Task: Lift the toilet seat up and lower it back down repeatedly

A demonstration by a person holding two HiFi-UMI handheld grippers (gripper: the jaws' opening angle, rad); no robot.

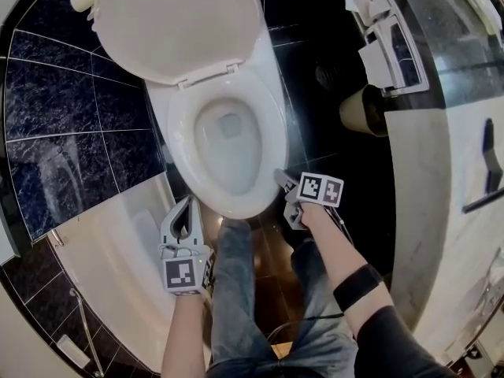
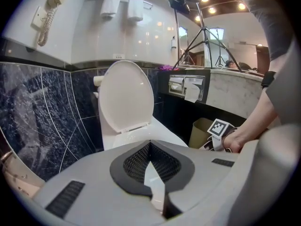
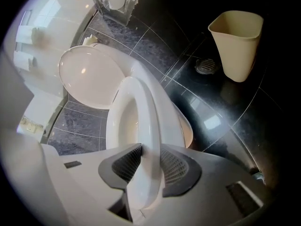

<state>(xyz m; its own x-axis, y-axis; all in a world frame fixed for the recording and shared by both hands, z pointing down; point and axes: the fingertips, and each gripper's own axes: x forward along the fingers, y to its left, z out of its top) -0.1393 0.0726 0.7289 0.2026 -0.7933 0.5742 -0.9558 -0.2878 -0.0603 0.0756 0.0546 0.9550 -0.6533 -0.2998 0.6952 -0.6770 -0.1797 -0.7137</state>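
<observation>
So, right gripper (image 3: pixel 149 168) is clamped on the front rim of the toilet seat (image 3: pixel 143 117) (a pad on each face). The seat looks down on the toilet, or nearly. In the head view its long axis runs from the jaws to 12 o'clock, toward the hinge and raised lid (image 1: pixel 173 22); the free end points to 6. Left gripper (image 1: pixel 188 203) is closed on nothing, just off the rim at 7, so I'd expect the right to lift.

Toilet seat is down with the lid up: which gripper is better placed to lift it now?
Right. The right gripper has the toilet seat front rim between its jaws, with the pads against both faces. The left gripper hangs beside the bowl with its jaws together, holding nothing.
</observation>
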